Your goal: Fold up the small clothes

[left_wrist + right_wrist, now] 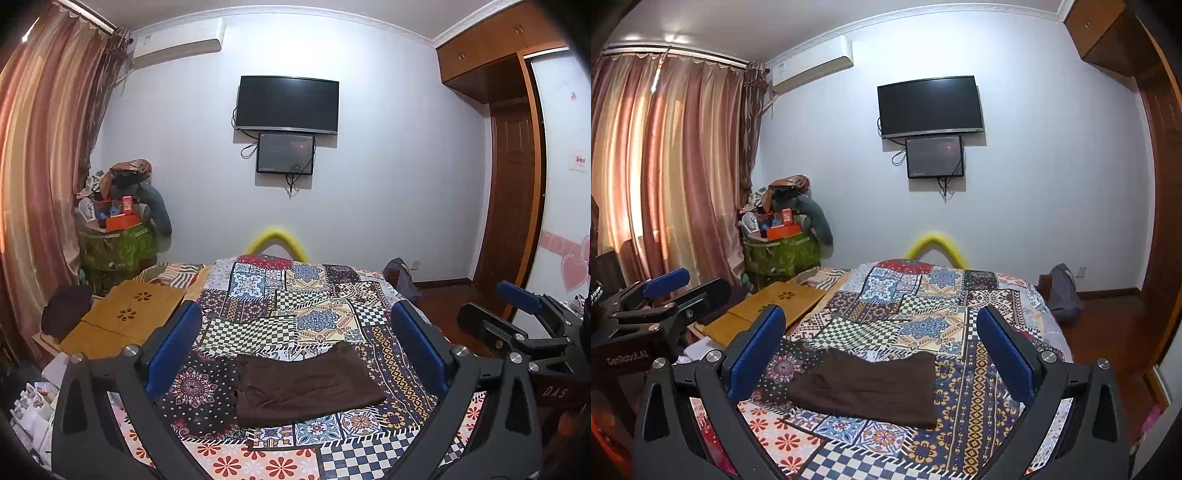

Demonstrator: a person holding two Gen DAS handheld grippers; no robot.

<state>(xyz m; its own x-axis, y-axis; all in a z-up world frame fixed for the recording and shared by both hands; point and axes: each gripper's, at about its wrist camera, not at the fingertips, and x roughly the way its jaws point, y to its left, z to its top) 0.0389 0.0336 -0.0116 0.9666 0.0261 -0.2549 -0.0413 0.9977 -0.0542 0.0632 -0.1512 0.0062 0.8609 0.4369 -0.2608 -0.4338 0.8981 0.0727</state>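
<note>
A dark brown garment [306, 384] lies folded into a flat rectangle on the patchwork bedspread [295, 302]; it also shows in the right wrist view [868, 387]. My left gripper [295, 314] is open and empty, held above the bed just short of the garment. My right gripper [881, 321] is open and empty too, at about the same height beside it. The right gripper shows at the right edge of the left wrist view [517, 314], and the left gripper shows at the left edge of the right wrist view [665, 291].
A folded wooden lap table [125, 321] lies on the bed's left side. A green bin piled with clutter [118, 236] stands in the far left corner by the curtains [44, 166]. A TV [286, 105] hangs on the far wall. A wardrobe [517, 147] is on the right.
</note>
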